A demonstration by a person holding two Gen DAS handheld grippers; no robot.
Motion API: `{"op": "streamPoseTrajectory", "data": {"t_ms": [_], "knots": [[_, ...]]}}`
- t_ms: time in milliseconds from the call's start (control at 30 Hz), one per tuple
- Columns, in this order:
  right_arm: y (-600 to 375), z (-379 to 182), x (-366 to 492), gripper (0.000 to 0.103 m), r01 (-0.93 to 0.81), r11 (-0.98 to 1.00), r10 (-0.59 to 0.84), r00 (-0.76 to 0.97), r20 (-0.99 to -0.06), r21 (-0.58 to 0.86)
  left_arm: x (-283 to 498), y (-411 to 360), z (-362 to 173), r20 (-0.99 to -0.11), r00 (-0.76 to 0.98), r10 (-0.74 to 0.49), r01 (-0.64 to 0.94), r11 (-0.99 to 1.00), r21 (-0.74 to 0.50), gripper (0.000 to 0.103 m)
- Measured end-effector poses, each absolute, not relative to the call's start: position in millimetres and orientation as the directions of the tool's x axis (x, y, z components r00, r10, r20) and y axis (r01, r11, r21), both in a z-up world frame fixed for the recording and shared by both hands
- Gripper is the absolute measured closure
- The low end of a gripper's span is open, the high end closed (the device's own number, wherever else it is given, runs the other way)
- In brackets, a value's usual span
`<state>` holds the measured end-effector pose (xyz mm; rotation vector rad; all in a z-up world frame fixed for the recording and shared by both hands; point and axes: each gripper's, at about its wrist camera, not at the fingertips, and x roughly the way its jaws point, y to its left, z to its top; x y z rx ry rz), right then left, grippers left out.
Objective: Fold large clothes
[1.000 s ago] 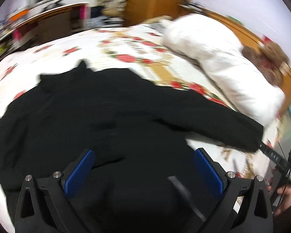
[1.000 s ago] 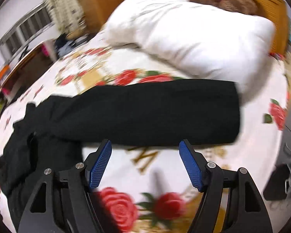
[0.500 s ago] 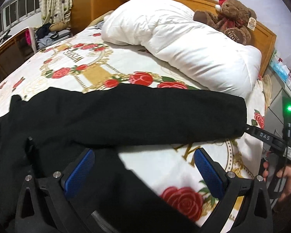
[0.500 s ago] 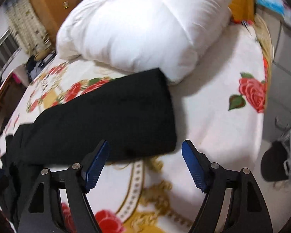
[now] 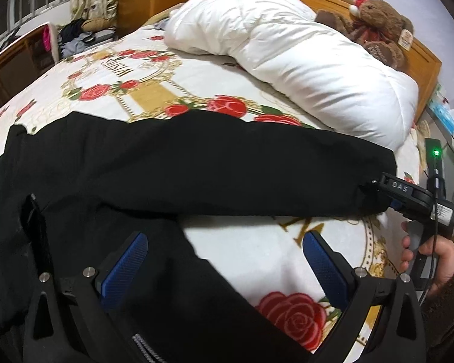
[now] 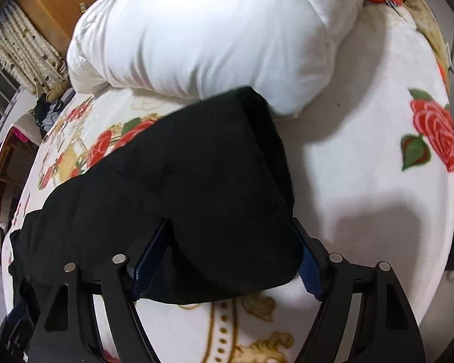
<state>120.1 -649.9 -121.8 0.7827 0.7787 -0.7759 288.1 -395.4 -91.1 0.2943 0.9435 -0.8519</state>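
A large black garment (image 5: pixel 196 166) lies spread on the rose-patterned bedspread (image 5: pixel 251 251), one long sleeve stretched toward the right. My left gripper (image 5: pixel 224 242) hangs open over the spot where the garment's body meets the bare bedspread, nothing between its blue pads. At the far end of that sleeve my right gripper (image 5: pixel 387 193) is held by a person's hand (image 5: pixel 439 260). In the right wrist view the sleeve cuff (image 6: pixel 227 166) sits between the right gripper's (image 6: pixel 230 224) two fingers, whose tips are hidden by the cloth; its jaws are closing around the cuff.
A bulky white duvet (image 5: pixel 287 60) lies across the head of the bed just behind the cuff, with a brown teddy bear (image 5: pixel 381 21) against the wooden headboard (image 5: pixel 426 69). A wooden desk (image 5: pixel 15 57) and piled clothes stand at far left. Bedside furniture borders the right edge.
Both views swung right along the sleeve. The right gripper went from in front of the sleeve's middle to its cuff, which now lies between the jaws. The left stays open.
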Motion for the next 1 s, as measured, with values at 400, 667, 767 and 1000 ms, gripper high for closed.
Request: {"op": "streamPoseTrajectory", "data": {"t_ms": [400, 667, 767, 1000], "knots": [[-586, -40, 152, 0.077, 0.641, 0.714, -0.314, 0.651, -0.691, 0.279, 307, -337, -73, -0.787, 0.377, -0.489, 0.688, 0.716, -0.116, 0.000], [-501, 2, 222, 0.081, 0.424, 0.884, -0.216, 0.743, -0.633, 0.196, 321, -286, -65, -0.769, 0.429, -0.474, 0.615, 0.777, -0.135, 0.000], [-468, 4, 245, 0.083, 0.338, 0.924, -0.151, 0.753, -0.640, 0.180, 324, -266, -63, -0.766, 0.458, -0.452, 0.591, 0.798, -0.117, 0.000], [-408, -21, 294, 0.083, 0.217, 0.968, -0.069, 0.717, -0.693, 0.127, 335, -221, -71, -0.774, 0.467, -0.428, 0.527, 0.837, -0.145, 0.000]]}}
